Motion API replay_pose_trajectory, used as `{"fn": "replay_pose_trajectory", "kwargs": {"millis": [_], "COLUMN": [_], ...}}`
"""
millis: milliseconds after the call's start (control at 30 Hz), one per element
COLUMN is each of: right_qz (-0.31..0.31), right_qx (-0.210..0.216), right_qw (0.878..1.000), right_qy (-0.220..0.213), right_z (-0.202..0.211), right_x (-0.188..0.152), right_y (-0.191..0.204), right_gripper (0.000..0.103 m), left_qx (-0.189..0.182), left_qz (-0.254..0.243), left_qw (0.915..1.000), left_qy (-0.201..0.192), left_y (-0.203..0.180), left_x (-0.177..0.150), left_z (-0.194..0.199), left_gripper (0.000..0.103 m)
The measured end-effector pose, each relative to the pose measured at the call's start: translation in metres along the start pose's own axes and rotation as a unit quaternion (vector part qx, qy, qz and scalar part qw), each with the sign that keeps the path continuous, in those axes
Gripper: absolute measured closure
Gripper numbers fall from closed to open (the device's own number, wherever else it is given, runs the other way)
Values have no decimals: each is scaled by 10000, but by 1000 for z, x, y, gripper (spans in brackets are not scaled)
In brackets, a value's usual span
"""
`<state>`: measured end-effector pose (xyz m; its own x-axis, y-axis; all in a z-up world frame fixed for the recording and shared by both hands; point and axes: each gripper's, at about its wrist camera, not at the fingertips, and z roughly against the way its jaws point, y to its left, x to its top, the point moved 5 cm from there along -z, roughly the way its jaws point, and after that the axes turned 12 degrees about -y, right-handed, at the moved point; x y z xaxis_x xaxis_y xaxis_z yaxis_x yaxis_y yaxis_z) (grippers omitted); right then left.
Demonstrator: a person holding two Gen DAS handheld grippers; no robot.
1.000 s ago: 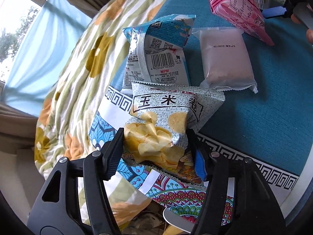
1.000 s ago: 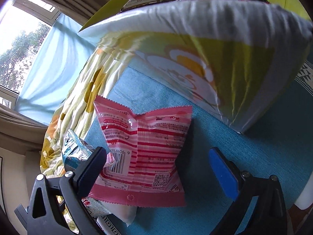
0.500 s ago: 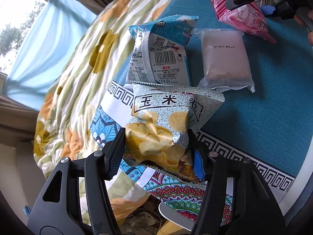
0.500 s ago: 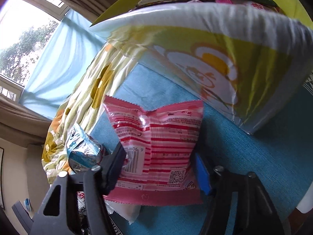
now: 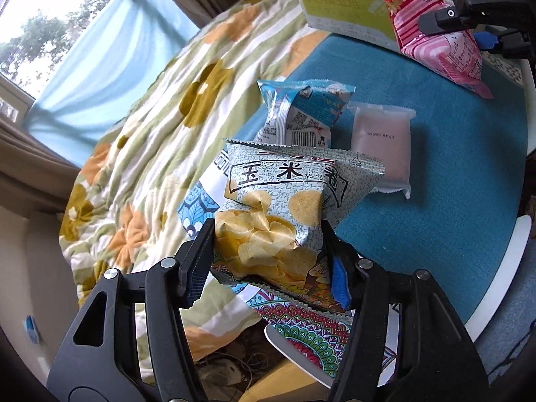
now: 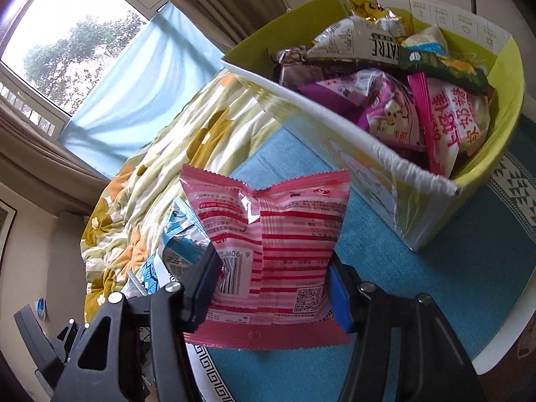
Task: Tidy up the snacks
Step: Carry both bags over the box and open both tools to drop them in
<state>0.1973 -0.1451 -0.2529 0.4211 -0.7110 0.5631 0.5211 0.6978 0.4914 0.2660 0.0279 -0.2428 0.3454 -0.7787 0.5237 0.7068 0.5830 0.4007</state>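
My left gripper (image 5: 268, 264) is shut on a grey-green chip bag (image 5: 288, 207) and holds it above the patterned table edge. My right gripper (image 6: 271, 288) is shut on a pink striped snack bag (image 6: 274, 251), lifted above the blue tablecloth (image 6: 435, 284); the bag also shows in the left wrist view (image 5: 435, 40). A green-and-white cardboard box (image 6: 378, 164) full of snack packets stands just beyond the pink bag. A blue-and-white snack bag (image 5: 301, 110) and a pale pink packet (image 5: 382, 144) lie on the cloth.
A floral blanket (image 5: 160, 134) covers the bed to the left of the table. The white table rim (image 5: 512, 254) curves along the right. A window with a blue curtain (image 6: 134, 83) is at the far left.
Both grippers have risen with their bags. The right gripper closed on the pink bag and lifted it; the box interior has come into view.
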Motion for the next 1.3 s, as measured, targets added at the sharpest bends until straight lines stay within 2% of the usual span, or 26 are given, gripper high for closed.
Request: {"fn": "replay_pose_trajectory", "kwargs": {"millis": [200, 333, 567, 833, 967, 1100, 1133, 1200, 1233, 1267, 1300], "right_qz": [244, 521, 1059, 1812, 2024, 2162, 2176, 2177, 2184, 2182, 2199], "right_qx": [437, 742, 971, 921, 968, 991, 1016, 1050, 1081, 1101, 1110], "right_qw": [9987, 9956, 9882, 9771, 9734, 9710, 9706, 9703, 9699, 9697, 9692], "right_qy": [-36, -225, -528, -634, -454, -228, -162, -54, 7, 38, 72], "right_z": [38, 61, 76, 56, 32, 9, 4, -6, -10, -13, -16], "right_x": [29, 57, 137, 243, 280, 304, 308, 313, 315, 315, 316], "right_y": [14, 20, -1, -46, -66, -82, -85, -90, -92, -93, -94], "right_gripper": [49, 49, 49, 49, 49, 49, 49, 49, 49, 49, 49], "left_qx": [142, 319, 357, 142, 17, -37, -14, -4, 42, 98, 119], "left_qz": [348, 510, 1119, 2000, 2590, 3052, 3133, 3237, 3258, 3267, 3267], "left_qw": [9983, 9955, 9884, 9762, 9645, 9520, 9495, 9461, 9453, 9449, 9449], "left_qy": [-438, -726, -962, -830, -524, -231, -181, -118, -131, -167, -181], "left_y": [9, 8, -16, -63, -78, -86, -87, -92, -95, -96, -97], "left_x": [55, 99, 192, 292, 324, 340, 341, 342, 341, 339, 338], "left_z": [32, 44, 45, -9, -51, -86, -92, -97, -96, -93, -91], "left_gripper": [47, 47, 47, 47, 47, 46, 42, 23, 5, 0, 0]}}
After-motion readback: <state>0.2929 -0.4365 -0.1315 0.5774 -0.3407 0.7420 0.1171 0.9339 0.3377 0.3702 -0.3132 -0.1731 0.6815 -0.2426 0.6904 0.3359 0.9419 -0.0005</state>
